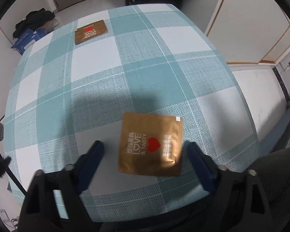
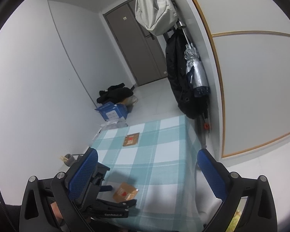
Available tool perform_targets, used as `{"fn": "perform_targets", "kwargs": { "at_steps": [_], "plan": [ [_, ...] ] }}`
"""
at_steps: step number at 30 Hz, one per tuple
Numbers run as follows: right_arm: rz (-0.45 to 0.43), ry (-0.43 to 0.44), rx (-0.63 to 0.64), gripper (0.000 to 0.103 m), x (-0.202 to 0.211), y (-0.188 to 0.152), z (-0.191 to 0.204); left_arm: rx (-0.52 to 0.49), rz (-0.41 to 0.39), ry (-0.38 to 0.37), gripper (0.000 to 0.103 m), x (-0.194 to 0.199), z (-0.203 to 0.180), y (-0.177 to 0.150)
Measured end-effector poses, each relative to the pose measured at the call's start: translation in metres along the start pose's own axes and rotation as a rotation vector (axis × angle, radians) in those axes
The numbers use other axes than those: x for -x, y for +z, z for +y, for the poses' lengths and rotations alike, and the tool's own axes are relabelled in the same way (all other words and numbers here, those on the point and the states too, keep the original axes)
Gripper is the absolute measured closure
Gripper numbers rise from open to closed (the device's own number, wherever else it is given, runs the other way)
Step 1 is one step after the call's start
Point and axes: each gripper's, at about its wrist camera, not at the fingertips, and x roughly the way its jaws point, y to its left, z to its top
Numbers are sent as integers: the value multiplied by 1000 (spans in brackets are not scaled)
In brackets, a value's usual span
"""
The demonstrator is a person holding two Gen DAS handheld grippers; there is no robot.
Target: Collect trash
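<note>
A gold snack wrapper (image 1: pixel 150 145) with a red heart and "LOVE & TASTY" print lies flat near the front of the checked table (image 1: pixel 125 67). My left gripper (image 1: pixel 145 150) points down over it, its dark blue fingers (image 1: pixel 95 154) standing on either side of the wrapper without touching it. A second gold wrapper (image 1: pixel 90 31) lies at the far end. In the right wrist view, my right gripper (image 2: pixel 147 166) is open and empty above the table (image 2: pixel 164 154), with the left gripper (image 2: pixel 121 194) straddling the near wrapper (image 2: pixel 125 192) and the far wrapper (image 2: pixel 131 139) beyond.
A blue carton (image 2: pixel 112 112) and dark clothes (image 2: pixel 114 93) sit on the floor past the table's far left. Coats and a folded umbrella (image 2: pixel 197 71) hang at the right wall. A grey cup with sticks (image 2: pixel 68 158) stands left of the table.
</note>
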Motion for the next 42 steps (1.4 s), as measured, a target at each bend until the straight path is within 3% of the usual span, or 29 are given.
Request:
{"fn": "perform_targets", "kwargs": {
  "at_steps": [3,6,16,18,25,34,42],
  "plan": [
    [0,-1,-6,0,0,0,-1,15,8,1,56,10,4,-4],
    [3,-3,-8,0,-1,0,-1,9,18,-1,65,16,5,-7],
    [18,-20,-44,0,-3,-3,-7,58,8,-21,69,24,10,-6],
    [21,-23,-45,0,-3,-3,-7,79,11,-37,69,19,20,6],
    [44,-50,-24,0,-6,-7,-4,189,15,-117,69,31,60,2],
    [99,-98,-11,0,-23,-13,3,296,-103,-235,69,72,121,-10],
    [173,-137,44,0,-50,-17,19,331,-276,-257,69,108,142,-9]
  ]
}}
